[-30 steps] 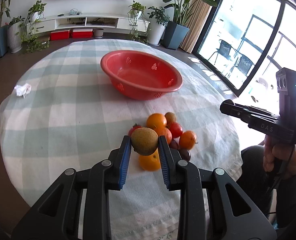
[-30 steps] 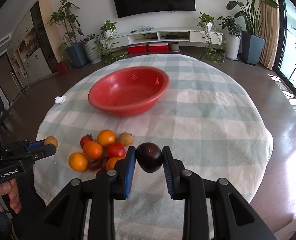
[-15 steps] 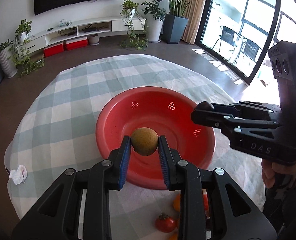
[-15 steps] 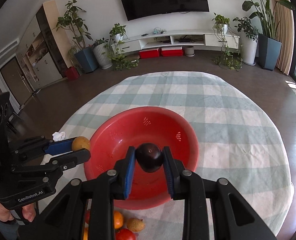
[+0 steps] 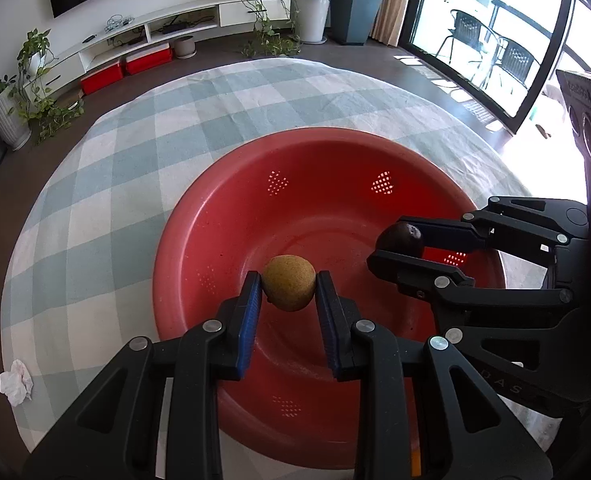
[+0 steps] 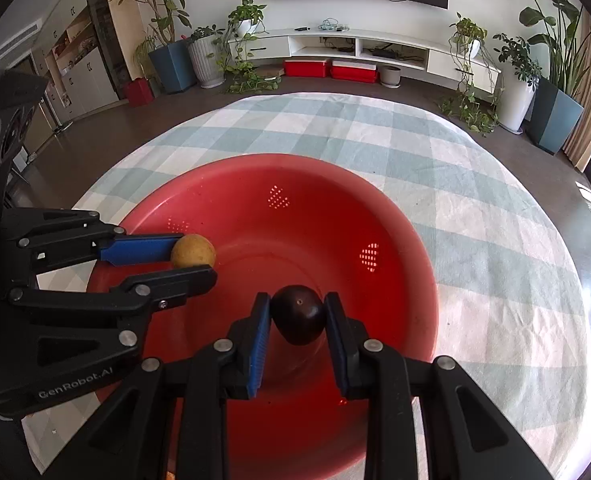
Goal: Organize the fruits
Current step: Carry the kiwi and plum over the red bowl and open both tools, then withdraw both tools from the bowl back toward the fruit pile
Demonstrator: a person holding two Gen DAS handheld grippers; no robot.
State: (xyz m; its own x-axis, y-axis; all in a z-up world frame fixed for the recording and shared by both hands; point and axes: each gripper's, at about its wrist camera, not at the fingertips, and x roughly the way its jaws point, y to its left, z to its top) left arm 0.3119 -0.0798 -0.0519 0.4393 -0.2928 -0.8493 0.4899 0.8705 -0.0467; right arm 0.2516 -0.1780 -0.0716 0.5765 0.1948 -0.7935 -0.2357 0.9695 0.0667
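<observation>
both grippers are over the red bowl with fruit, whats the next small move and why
Probably lower both a little and open the jaws. The left gripper holds a round tan-brown fruit and the right gripper holds a dark purple round fruit, both inside the rim of the red plastic colander bowl, which looks empty. A low release should keep them from bouncing out.

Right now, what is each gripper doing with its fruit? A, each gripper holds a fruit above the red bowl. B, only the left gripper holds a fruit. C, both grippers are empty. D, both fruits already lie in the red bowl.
A: the left gripper clamps the tan fruit and the right gripper clamps the dark plum, both over the red bowl.
</observation>
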